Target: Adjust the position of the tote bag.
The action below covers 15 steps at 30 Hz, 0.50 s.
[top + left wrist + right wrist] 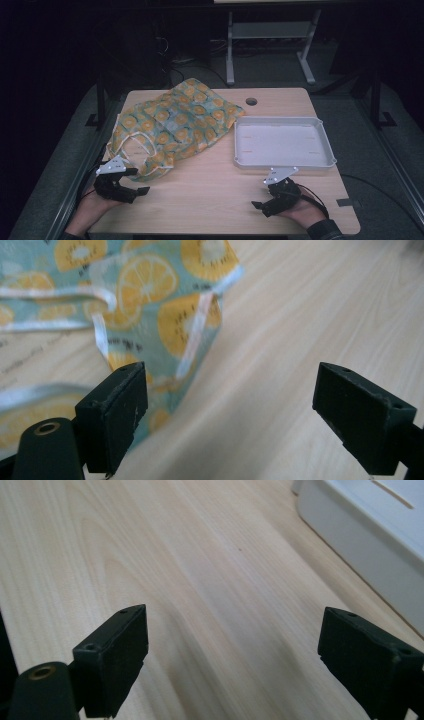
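Observation:
A cloth bag (175, 125) printed with orange slices on pale green lies crumpled on the left half of the wooden table (210, 195); its white-edged handles (137, 145) point toward the front left. My left gripper (137, 181) sits just in front of the bag's near corner, jaws wide apart with nothing between them. In the left gripper view the bag (150, 305) lies ahead and to the left of the left gripper (227, 405). My right gripper (262, 196) rests open near the front edge, just in front of a white tray (320, 160). The right gripper (232, 655) faces bare wood, with the tray's wall (360, 545) at upper right.
The white tray is shallow and holds nothing. A round cable hole (251, 101) sits at the table's far edge. Metal desk legs (230, 50) and cables stand on the dark floor beyond. Bare wood stretches between the two grippers.

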Each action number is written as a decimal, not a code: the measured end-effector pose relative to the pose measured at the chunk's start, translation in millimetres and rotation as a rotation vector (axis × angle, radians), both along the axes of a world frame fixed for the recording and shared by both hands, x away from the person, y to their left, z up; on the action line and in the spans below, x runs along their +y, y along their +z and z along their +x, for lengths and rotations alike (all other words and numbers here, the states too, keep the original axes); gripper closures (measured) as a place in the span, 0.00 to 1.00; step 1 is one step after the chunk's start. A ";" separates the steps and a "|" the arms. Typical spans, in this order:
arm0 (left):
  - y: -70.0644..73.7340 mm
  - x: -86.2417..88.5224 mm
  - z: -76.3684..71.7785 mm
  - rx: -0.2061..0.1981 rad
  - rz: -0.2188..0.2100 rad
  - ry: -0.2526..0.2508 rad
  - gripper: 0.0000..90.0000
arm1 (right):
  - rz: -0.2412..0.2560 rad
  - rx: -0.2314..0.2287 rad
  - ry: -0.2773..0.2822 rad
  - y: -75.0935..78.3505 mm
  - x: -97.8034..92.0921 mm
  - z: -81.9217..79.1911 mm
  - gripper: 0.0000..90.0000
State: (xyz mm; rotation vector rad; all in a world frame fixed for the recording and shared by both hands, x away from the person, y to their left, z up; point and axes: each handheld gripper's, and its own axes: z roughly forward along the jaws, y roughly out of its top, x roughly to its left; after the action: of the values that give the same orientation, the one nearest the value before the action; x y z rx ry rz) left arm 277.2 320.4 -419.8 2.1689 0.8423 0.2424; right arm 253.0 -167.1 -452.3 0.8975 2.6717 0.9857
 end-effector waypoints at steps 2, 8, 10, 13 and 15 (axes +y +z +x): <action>1.3 -2.8 5.2 -0.008 0.003 0.000 0.15 | 0.001 0.001 0.014 0.1 2.3 -0.9 0.14; 3.4 -10.4 19.5 -0.022 -0.012 0.004 0.15 | 0.004 0.012 0.014 0.9 1.4 -1.5 0.15; 3.5 -13.5 25.6 -0.031 -0.001 0.005 0.15 | 0.001 0.009 0.012 1.5 0.6 -2.2 0.15; 3.1 -17.9 34.7 -0.037 -0.003 -0.001 0.15 | 0.004 0.009 0.009 2.0 0.3 -2.2 0.15; 3.4 -21.1 39.7 -0.037 -0.008 -0.005 0.15 | -0.001 0.005 0.011 1.5 0.2 -1.3 0.15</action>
State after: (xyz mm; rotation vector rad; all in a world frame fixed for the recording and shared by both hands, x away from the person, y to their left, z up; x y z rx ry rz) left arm 316.9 299.3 -416.4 2.1522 0.8159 0.2753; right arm 251.7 -166.9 -450.8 0.8882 2.6839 0.9862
